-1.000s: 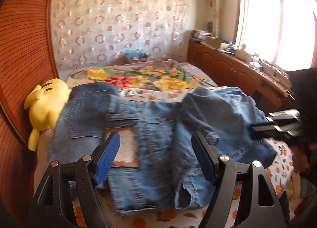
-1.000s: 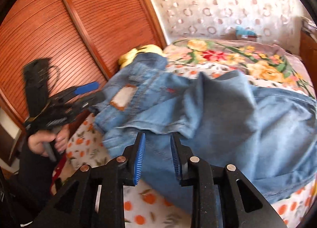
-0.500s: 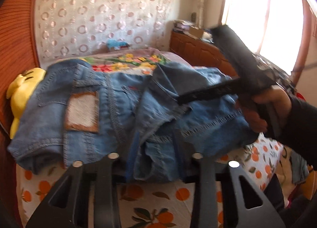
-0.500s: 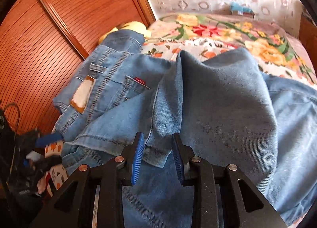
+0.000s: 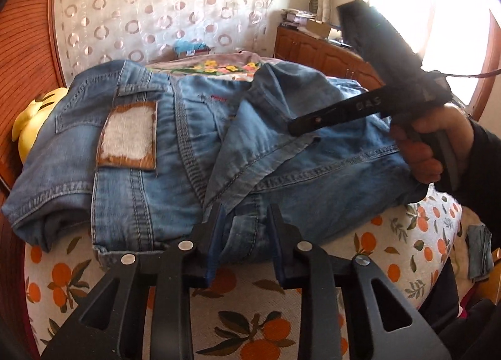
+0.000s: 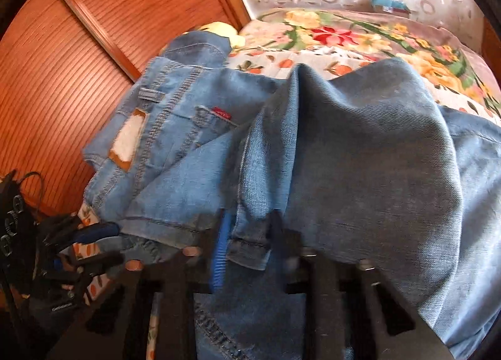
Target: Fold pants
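Blue denim jeans (image 5: 175, 153) lie bunched on the bed, waistband patch (image 5: 128, 137) facing up, a leg folded over the seat. My left gripper (image 5: 245, 219) is at the near edge of the jeans, its fingers narrowed around a denim fold at the hem. My right gripper (image 6: 250, 234) has its fingers around the hem of the folded leg (image 6: 344, 156); it also shows in the left wrist view (image 5: 313, 125), held in a hand above the jeans on the right.
An orange-print bedsheet (image 5: 250, 322) covers the bed, with a floral blanket (image 6: 344, 34) behind. A yellow plush toy (image 5: 31, 115) lies at the left by the wooden wardrobe (image 6: 94, 46). A wooden cabinet (image 5: 313, 49) stands under the window.
My left gripper dropped to the jeans' near edge and narrowed from wide open onto a fold. My right gripper moved forward over the folded leg and its hem now sits between the fingers.
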A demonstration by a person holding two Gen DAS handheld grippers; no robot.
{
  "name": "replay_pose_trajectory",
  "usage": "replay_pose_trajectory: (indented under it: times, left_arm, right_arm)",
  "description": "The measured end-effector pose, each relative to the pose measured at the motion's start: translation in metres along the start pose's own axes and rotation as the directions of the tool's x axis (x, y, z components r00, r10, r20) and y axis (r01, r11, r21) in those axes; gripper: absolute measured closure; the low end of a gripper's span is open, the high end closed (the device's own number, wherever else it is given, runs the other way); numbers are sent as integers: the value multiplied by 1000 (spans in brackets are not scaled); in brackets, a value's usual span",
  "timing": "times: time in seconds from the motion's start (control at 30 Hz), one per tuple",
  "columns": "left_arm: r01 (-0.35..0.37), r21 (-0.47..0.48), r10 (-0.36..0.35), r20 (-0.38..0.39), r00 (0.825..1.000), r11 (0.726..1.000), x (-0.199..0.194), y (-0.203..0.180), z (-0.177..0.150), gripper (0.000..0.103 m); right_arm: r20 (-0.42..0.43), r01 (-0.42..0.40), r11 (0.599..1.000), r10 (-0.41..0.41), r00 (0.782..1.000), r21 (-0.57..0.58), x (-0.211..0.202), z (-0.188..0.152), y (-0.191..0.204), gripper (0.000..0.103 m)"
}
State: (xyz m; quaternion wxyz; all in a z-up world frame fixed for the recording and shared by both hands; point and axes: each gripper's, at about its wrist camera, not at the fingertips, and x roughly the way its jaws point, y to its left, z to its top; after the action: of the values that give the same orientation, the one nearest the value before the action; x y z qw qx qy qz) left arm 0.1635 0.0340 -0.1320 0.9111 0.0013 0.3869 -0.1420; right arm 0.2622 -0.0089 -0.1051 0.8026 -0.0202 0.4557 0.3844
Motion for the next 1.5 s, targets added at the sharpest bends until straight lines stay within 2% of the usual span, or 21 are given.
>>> replay_pose_trajectory:
  times: [0.07,0.17,0.23,0.33,0.57,0.7,0.8,0.97,1.07,1.13,1.23,1.37,1.5]
  left_arm:
    - [0,-9,0,-2,1000,1000,1,2,-5,74]
    - [12,-19,-11,15,1000,1000,-3,4,-10,74]
    - [25,-38,-24,34,999,999,-6,6,-13,90]
    - [58,-73,-52,81,995,996,-15,10,-15,99]
    - [87,-157,-53,205,977,984,-56,28,-28,100]
    - [74,-196,-32,209,977,978,-63,38,-36,100]
    - [47,-217,-4,194,981,975,-62,47,-40,100]
    - [2,-212,25,126,992,977,-53,48,-39,97]
    - [-13,-204,38,119,992,979,-52,49,-29,87]
    - [-15,-194,42,136,990,981,-54,50,-18,70]
    - [-11,-178,41,170,984,984,-57,54,0,57]
    - [-20,-135,44,174,984,991,-50,55,30,57]
    - [-63,-123,79,131,988,990,-27,61,58,57]
  right_arm:
    - [21,-11,999,12,1000,-38,-17,-4,4,98]
    - [78,-26,997,31,996,-72,-32,10,14,99]
    - [112,-29,995,40,993,-91,-38,26,21,100]
    - [141,-24,993,40,989,-116,-39,52,32,100]
    - [174,-31,977,69,982,-211,-21,105,71,102]
    - [195,-58,970,105,975,-235,3,129,91,103]
    - [199,-48,971,96,975,-235,21,133,97,103]
    - [170,-39,974,78,982,-224,31,117,82,103]
    - [164,-5,976,41,986,-217,17,103,66,102]
    - [166,30,976,7,986,-216,5,89,56,100]
    - [172,61,976,-25,985,-207,-12,58,35,95]
    - [166,134,974,-104,981,-184,-28,12,3,79]
    - [170,214,965,-188,967,-150,-39,-23,-21,73]
